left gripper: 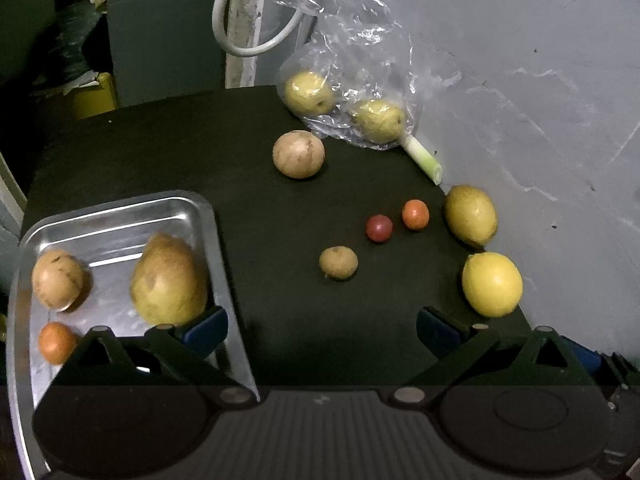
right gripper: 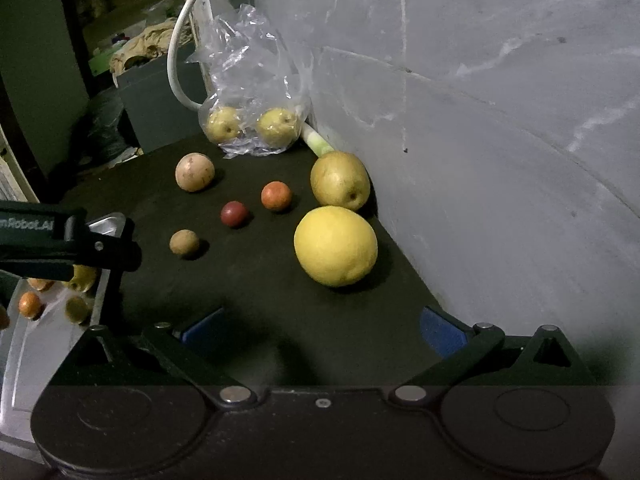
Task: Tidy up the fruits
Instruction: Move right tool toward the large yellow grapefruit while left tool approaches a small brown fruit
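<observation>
Fruits partly sorted: three in the metal tray [left gripper: 120,210], the rest loose on the dark tabletop.

In the tray lie a large yellowish pear [left gripper: 168,280], a tan round fruit [left gripper: 56,279] and a small orange fruit [left gripper: 56,342]. On the tabletop: a lemon [right gripper: 335,246], a pear [right gripper: 340,180], a small orange fruit [right gripper: 276,196], a red one [right gripper: 234,214], two brownish ones [right gripper: 195,172] [right gripper: 184,243], and two bagged pears [right gripper: 228,124] [right gripper: 277,122].

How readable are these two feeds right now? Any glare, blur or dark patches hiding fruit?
Left wrist view: the metal tray throws bright streaks, the fruit inside looks slightly smeared, and the frame bulges with dark corners. Right wrist view: the yellow citrus is crisp with a soft shadow, while the left edge is dim and the left tool's arm hides part of the tray. In both, the plastic bag glints.
</observation>
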Action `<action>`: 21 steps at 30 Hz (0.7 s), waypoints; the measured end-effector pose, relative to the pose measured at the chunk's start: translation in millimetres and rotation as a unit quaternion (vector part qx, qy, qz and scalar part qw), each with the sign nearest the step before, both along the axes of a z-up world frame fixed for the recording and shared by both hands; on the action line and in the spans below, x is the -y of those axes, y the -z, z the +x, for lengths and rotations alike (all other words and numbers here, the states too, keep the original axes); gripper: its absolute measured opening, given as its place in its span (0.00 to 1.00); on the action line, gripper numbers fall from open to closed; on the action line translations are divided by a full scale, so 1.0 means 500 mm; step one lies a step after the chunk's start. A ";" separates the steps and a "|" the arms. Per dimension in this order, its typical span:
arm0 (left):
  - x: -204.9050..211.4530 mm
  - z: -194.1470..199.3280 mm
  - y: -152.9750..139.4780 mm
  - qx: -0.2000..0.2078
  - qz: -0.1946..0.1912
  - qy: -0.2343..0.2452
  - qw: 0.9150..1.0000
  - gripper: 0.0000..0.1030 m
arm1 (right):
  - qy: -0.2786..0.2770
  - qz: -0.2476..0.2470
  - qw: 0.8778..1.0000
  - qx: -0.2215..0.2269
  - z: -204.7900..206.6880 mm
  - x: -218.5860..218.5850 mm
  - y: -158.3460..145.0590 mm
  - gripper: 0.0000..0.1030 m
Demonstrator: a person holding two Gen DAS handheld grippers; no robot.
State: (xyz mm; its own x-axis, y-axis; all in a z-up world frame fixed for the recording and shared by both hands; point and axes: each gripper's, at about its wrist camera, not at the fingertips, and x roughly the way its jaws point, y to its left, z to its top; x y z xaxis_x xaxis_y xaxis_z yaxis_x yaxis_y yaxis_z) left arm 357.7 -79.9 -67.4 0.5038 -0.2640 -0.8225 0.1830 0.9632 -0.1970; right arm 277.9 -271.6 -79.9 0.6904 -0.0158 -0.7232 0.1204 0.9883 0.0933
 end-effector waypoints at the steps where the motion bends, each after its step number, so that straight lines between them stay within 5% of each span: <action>1: 0.006 0.006 0.004 -0.001 0.002 0.002 1.000 0.99 | -0.005 -0.003 1.000 0.001 0.006 0.000 0.004 0.99; 21: 0.069 0.103 0.071 -0.014 0.030 0.008 0.999 0.99 | -0.057 -0.057 0.997 0.013 0.104 -0.017 0.057 0.98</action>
State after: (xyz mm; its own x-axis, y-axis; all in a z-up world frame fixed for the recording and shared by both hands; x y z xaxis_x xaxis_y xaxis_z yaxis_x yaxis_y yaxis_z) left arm 409.3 -114.5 -103.0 0.4765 -0.2217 -0.8508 0.1931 0.9704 -0.1448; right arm 329.7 -262.8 -108.3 0.7114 -0.0173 -0.7026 0.0058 0.9998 -0.0188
